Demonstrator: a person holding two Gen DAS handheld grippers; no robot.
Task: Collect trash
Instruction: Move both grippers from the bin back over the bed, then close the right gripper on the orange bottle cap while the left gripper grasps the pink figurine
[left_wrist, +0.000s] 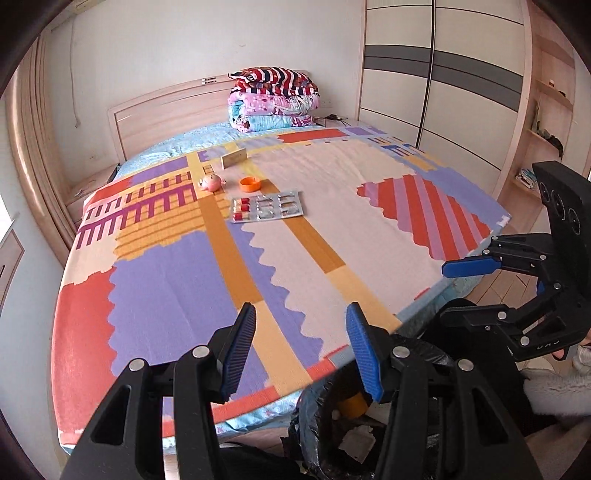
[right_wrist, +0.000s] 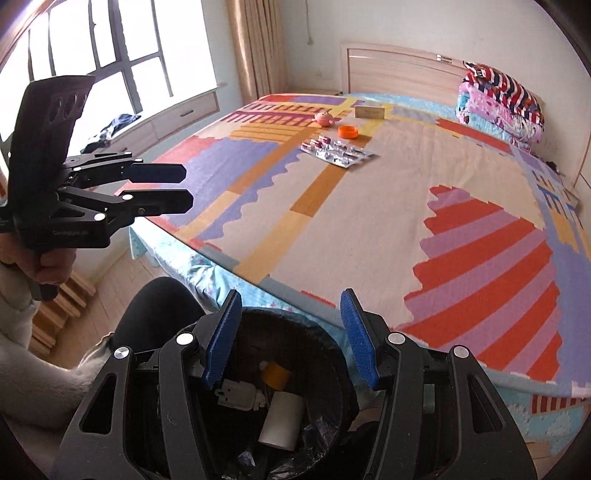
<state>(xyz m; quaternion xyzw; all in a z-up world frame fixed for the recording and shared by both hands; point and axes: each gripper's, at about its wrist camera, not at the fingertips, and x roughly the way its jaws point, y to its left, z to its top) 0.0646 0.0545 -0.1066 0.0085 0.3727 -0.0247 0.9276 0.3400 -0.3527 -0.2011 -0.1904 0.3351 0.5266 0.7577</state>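
On the patterned bedspread (left_wrist: 166, 280) lie a foil blister sheet of pills (left_wrist: 266, 206) (right_wrist: 338, 149), an orange cap (left_wrist: 250, 183) (right_wrist: 348, 132), a small pink pig figure (left_wrist: 211, 182) (right_wrist: 324, 118) and a beige card (left_wrist: 233, 158) (right_wrist: 370, 112). A black-lined trash bin (left_wrist: 308, 417) (right_wrist: 325, 343) stands at the bed's near edge and holds white scraps and a yellow roll. My left gripper (left_wrist: 301, 350) (right_wrist: 184, 188) hovers open over the bed's near edge. My right gripper (right_wrist: 291, 339) (left_wrist: 458, 291) is open above the bin. Neither holds anything.
Folded quilts (left_wrist: 273, 99) (right_wrist: 502, 99) are stacked by the headboard. A wardrobe (left_wrist: 443, 74) stands along the bed's right side, a window (right_wrist: 92, 55) with drawers along its left. The person's dark-clad knee (right_wrist: 159, 306) is beside the bin.
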